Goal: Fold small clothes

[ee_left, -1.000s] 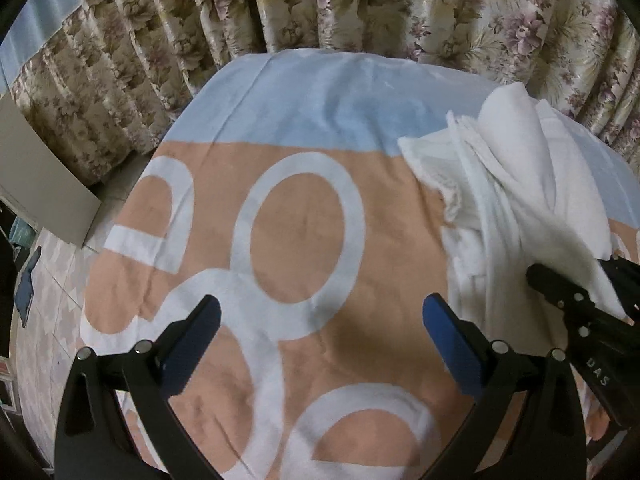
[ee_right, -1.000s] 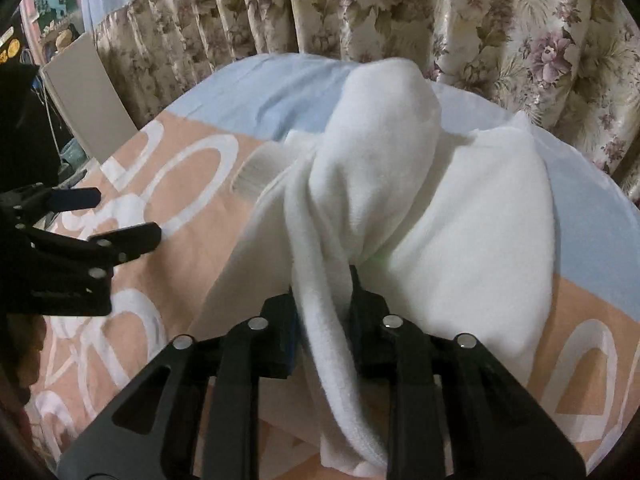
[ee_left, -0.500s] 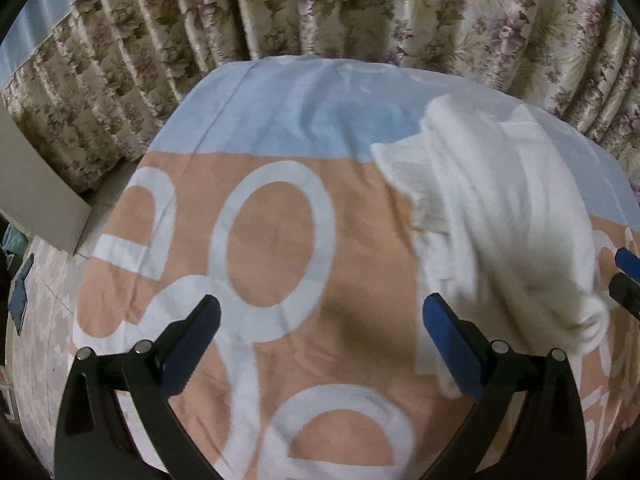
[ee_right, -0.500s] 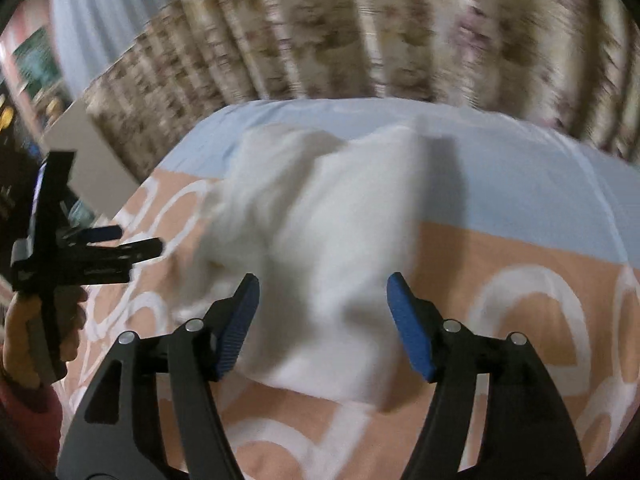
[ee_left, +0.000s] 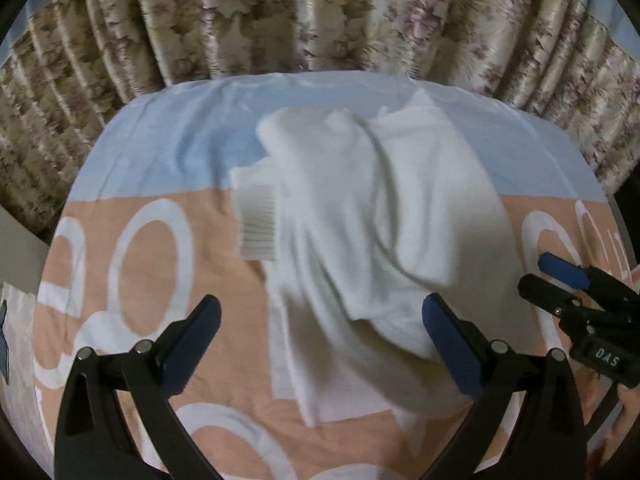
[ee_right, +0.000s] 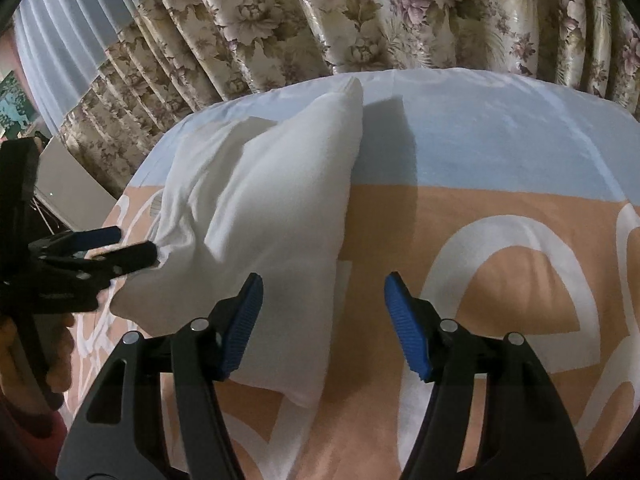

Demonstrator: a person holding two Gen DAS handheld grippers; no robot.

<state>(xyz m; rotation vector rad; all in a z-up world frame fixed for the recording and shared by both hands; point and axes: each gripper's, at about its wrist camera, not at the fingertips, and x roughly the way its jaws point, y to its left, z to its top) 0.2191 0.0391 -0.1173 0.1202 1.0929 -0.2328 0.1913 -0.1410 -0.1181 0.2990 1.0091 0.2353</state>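
A small white garment (ee_left: 372,220) lies loosely folded and rumpled on the bed, with a ribbed cuff (ee_left: 258,220) showing at its left. It also shows in the right wrist view (ee_right: 260,200), left of centre. My left gripper (ee_left: 320,336) is open, hovering over the garment's near edge. In the right wrist view my left gripper (ee_right: 128,246) sits at the garment's left edge, jaws apart. My right gripper (ee_right: 324,320) is open and empty, just right of the garment's near edge; it shows in the left wrist view (ee_left: 552,276) at the far right.
The bed cover (ee_left: 160,280) is peach with white rings and a light blue band (ee_right: 500,140) at the far side. Floral curtains (ee_left: 320,20) hang close behind the bed. A pale board (ee_right: 68,184) stands at the left beside the bed.
My right gripper opened and let go of the white garment, which dropped onto the bed, then drew back to the right. My left gripper moved right, over the garment.
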